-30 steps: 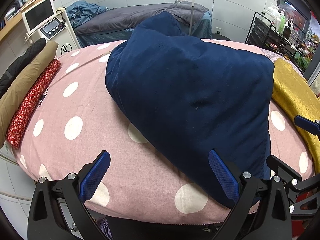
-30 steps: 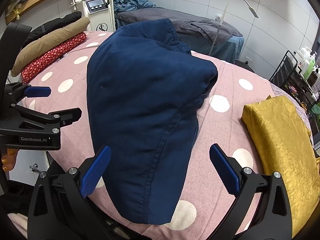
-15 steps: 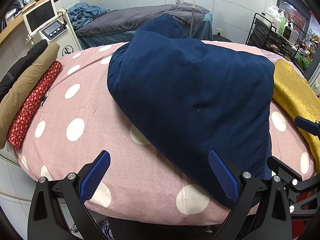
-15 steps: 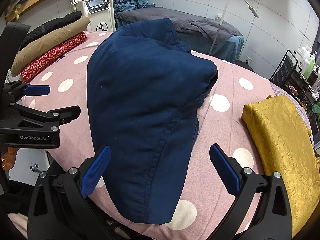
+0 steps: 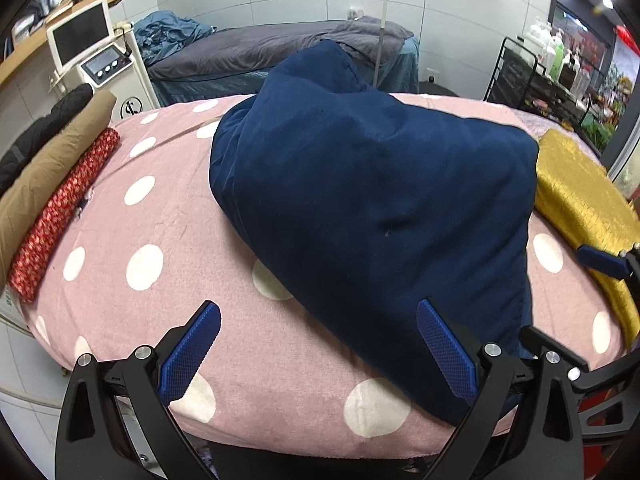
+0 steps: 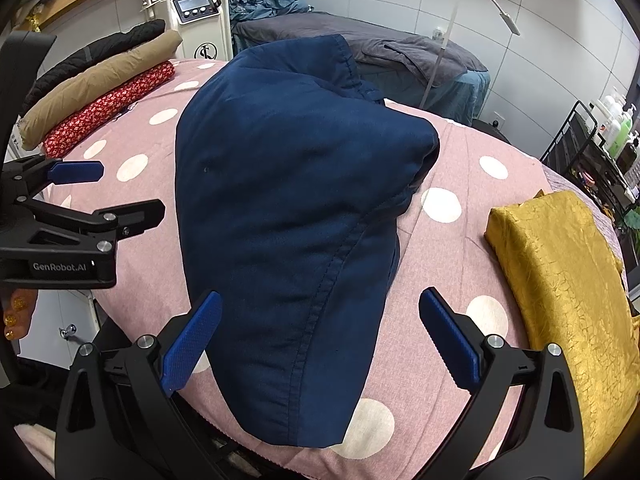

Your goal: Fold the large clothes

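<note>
Folded navy garment, apparently unheld

The left gripper hangs with its blue-padded fingers spread wide, holding nothing. The right gripper matches it — jaws wide apart, empty. They sit side by side, level — a hand shows beneath the left one.

A pink polka-dot bed carries a navy garment, a gold cloth and three rolled fabrics.
</note>
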`<state>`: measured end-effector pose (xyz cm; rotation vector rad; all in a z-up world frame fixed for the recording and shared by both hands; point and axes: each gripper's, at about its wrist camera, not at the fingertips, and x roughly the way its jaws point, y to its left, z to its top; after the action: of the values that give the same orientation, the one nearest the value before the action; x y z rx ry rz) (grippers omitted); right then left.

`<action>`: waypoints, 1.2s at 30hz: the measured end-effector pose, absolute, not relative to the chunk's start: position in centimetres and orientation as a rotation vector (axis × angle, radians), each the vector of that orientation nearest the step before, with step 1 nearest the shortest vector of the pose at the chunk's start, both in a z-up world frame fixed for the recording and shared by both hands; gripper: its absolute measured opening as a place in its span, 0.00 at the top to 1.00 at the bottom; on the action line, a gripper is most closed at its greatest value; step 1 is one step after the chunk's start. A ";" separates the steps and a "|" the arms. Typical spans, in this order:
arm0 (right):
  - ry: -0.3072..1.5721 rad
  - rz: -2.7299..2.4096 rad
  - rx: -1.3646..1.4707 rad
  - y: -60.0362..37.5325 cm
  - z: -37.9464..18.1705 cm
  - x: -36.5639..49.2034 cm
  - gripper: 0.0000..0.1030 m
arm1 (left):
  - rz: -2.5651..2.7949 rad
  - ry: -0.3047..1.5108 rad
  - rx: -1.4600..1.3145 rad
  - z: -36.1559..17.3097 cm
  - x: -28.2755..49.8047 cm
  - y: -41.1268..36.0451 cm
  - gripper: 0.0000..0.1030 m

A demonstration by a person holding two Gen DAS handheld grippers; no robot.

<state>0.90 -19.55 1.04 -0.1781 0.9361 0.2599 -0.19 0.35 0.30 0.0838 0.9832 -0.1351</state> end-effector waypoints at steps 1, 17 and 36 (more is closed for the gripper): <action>0.936 0.260 -0.178 -19.5 1.1 0.9 0.06 | -0.140 0.989 0.067 0.3 -0.1 0.4 0.08; 0.946 0.258 -0.172 -19.9 0.8 1.1 0.06 | -0.145 0.994 0.087 0.2 -0.2 0.2 0.16; 0.958 0.256 -0.156 -20.3 0.2 1.4 0.06 | -0.139 1.003 0.102 -0.3 -0.1 0.2 0.14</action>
<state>1.38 -20.28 0.20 -0.1563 0.9578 0.2559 -0.12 0.20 -0.35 0.1019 1.0035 -0.1391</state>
